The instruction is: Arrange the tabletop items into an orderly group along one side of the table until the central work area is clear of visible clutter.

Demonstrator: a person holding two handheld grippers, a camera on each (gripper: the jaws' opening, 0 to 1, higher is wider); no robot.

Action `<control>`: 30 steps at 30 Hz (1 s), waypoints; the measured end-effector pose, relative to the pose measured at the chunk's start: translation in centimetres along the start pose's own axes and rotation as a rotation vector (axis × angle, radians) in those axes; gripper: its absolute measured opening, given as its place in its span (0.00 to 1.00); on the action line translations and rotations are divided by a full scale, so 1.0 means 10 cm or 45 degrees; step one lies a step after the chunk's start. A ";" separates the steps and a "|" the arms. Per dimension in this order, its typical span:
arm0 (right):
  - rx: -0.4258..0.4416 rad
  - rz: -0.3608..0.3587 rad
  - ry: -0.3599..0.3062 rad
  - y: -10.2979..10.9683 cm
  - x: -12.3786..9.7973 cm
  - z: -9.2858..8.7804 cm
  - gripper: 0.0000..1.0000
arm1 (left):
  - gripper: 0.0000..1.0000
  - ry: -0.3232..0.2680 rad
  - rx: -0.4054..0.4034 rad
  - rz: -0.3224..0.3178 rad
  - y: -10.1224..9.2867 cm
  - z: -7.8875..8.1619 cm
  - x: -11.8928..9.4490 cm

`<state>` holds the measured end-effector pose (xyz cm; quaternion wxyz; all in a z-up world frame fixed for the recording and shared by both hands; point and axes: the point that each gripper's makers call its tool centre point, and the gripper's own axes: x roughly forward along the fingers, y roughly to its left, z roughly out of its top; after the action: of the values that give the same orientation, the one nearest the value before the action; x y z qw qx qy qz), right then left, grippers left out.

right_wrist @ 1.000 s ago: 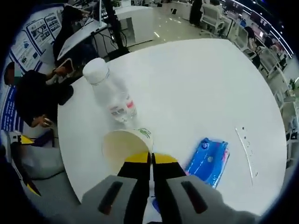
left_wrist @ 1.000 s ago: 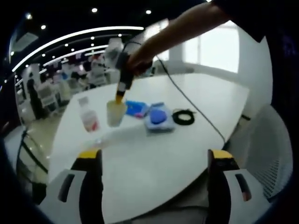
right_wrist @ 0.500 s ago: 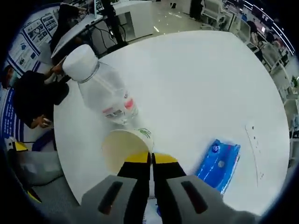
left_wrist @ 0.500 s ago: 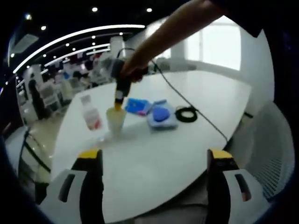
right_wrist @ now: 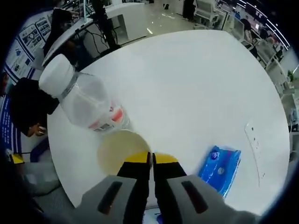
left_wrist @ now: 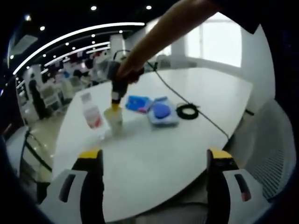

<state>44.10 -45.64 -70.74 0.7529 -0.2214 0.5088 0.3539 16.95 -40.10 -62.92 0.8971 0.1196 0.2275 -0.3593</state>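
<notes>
counter: big white round-edged top, and your stuff sits in a loose row across its far part in the left gripper view, with a wide bare stretch between that row and your left gripper.
left gripper: released, jaws spread wide and holding nothing, hanging back at the near edge, well apart from everything.
right gripper: clenched on the rim of the paper cup, yellow tips pinched together with the cup wall between them. In the left gripper view you can see it reaching in from above, your arm stretched across the counter.
water bottle: clear plastic, white cap, red label, standing upright just beside the cup on the side away from the blue things, close enough that I can't tell if they touch.
blue-topped flat item: lies between the tissue pack and the cable coil; too blurry to say what it is.
tissue pack: blue, flat, near the cup on the opposite side from the bottle.
paper cup: pale, open mouth up, directly under your right gripper, looks set down or nearly so.
cable coil: small black loop at the end of the row, with a thin cord running off across the counter.
key relation: the row's long axis runs bottle, cup, pack, blue item, coil, and your right gripper is by far the nearer one, so my guess is it does the next placing too.
</notes>
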 end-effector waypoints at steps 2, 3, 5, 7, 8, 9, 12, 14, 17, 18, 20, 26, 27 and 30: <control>0.002 -0.009 -0.012 -0.02 0.00 0.03 0.01 | 0.88 0.001 -0.002 0.003 0.00 0.00 0.00; 0.005 -0.009 -0.016 -0.03 0.00 0.04 0.01 | 0.88 0.002 -0.003 0.004 0.01 0.00 0.00; 0.012 -0.003 -0.017 -0.03 0.01 0.04 0.01 | 0.88 0.004 -0.003 0.005 0.01 0.00 0.00; 0.014 0.002 -0.012 -0.03 0.02 0.03 0.01 | 0.88 0.007 -0.002 0.004 0.00 0.00 0.01; 0.016 0.004 -0.010 -0.02 0.02 0.02 0.01 | 0.88 0.008 -0.001 0.003 0.00 0.00 0.01; 0.015 0.005 -0.011 -0.02 0.02 0.02 0.01 | 0.88 0.008 -0.001 0.003 0.00 0.00 0.01; 0.017 0.002 -0.015 -0.03 0.02 0.02 0.01 | 0.88 0.008 -0.001 0.004 0.00 0.00 0.01; 0.026 0.007 -0.017 -0.03 0.02 0.03 0.01 | 0.88 0.010 0.002 0.005 0.00 -0.01 0.01; 0.029 0.010 -0.017 -0.02 0.02 0.02 0.01 | 0.88 0.010 0.004 0.009 0.01 -0.01 0.01; 0.028 0.009 -0.018 -0.01 0.02 0.02 0.01 | 0.88 0.010 0.004 0.010 0.01 -0.01 0.01; 0.028 0.008 -0.019 -0.01 0.03 0.02 0.01 | 0.88 0.009 0.004 0.012 0.01 -0.01 0.01; 0.024 -0.009 -0.030 -0.02 0.02 0.04 0.01 | 0.88 0.013 0.007 0.017 0.02 -0.01 0.01; 0.023 -0.009 -0.030 -0.02 0.02 0.04 0.01 | 0.88 0.012 0.008 0.018 0.02 -0.01 0.01; 0.020 -0.004 -0.030 -0.01 0.03 0.04 0.01 | 0.88 0.012 0.008 0.019 0.03 -0.01 0.02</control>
<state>44.52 -45.36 -70.85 0.7611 -0.2122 0.5022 0.3514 17.22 -39.96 -63.06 0.8984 0.1257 0.2298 -0.3525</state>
